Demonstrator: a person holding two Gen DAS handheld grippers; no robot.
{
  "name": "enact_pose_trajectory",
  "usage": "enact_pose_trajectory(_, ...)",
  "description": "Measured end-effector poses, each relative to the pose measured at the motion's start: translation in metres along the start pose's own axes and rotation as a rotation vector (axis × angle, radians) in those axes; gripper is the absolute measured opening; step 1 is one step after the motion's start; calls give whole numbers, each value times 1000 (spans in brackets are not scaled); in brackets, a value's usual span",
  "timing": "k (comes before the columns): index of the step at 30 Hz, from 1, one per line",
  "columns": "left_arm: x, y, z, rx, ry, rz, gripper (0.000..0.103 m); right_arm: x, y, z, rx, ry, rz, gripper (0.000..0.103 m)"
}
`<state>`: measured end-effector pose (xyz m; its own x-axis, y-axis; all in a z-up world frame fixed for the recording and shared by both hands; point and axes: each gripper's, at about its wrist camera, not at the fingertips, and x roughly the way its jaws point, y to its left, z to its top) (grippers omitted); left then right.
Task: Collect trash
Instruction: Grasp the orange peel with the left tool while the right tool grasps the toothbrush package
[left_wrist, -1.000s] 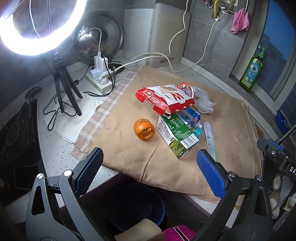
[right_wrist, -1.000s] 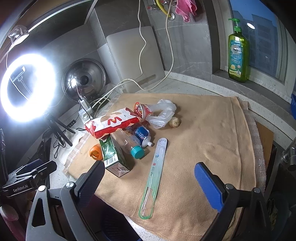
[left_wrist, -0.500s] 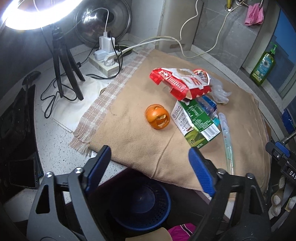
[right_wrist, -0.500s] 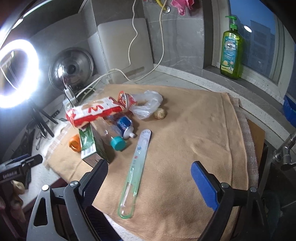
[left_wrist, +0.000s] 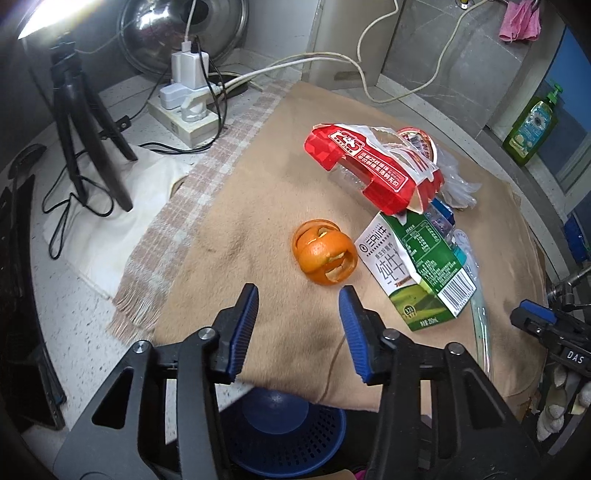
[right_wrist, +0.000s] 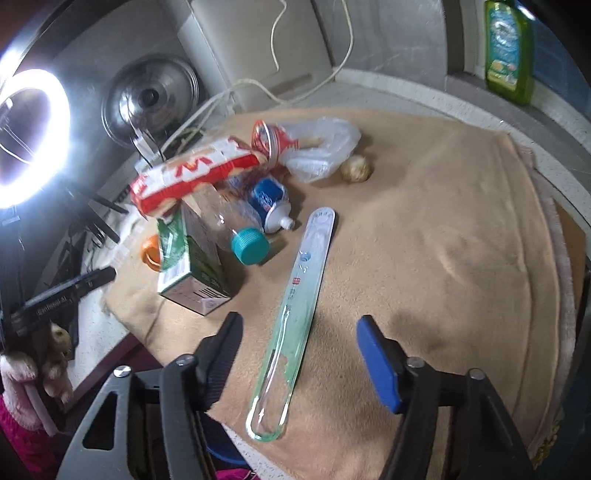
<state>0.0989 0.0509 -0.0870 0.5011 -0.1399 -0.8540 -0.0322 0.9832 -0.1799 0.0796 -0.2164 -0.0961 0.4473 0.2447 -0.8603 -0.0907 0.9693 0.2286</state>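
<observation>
Both my grippers closing, empty. Left gripper (left_wrist: 298, 308) short of peel (left_wrist: 324, 257); right gripper (right_wrist: 299, 341) straddles case (right_wrist: 295, 314). I'd drop lower, center, then pinch.

Counted items on a tan cloth on a kitchen counter

One orange peel (left_wrist: 325, 257), one green milk carton (left_wrist: 413, 273), one red wrapper (left_wrist: 369, 166), one clear bottle (right_wrist: 236, 225), one toothpaste tube (right_wrist: 271, 201), one toothbrush case (right_wrist: 295, 306), one plastic bag (right_wrist: 321, 144), one blue basket (left_wrist: 284, 432).

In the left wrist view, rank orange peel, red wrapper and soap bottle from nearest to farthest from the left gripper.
1. Orange peel, just ahead of the closing, empty left gripper.
2. Red wrapper, mid-cloth, beyond the peel.
3. Soap bottle, far right ledge.
</observation>
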Motion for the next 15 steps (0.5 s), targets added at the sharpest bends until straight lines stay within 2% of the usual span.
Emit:
enact_pose_trajectory(7,31,-1,14,82,60,-33,30,31,-4,10,44,85,18,49)
enact_pose_trajectory(15,44,-15,23,181,97,-78,30,50,3,18,40,124,-18,46)
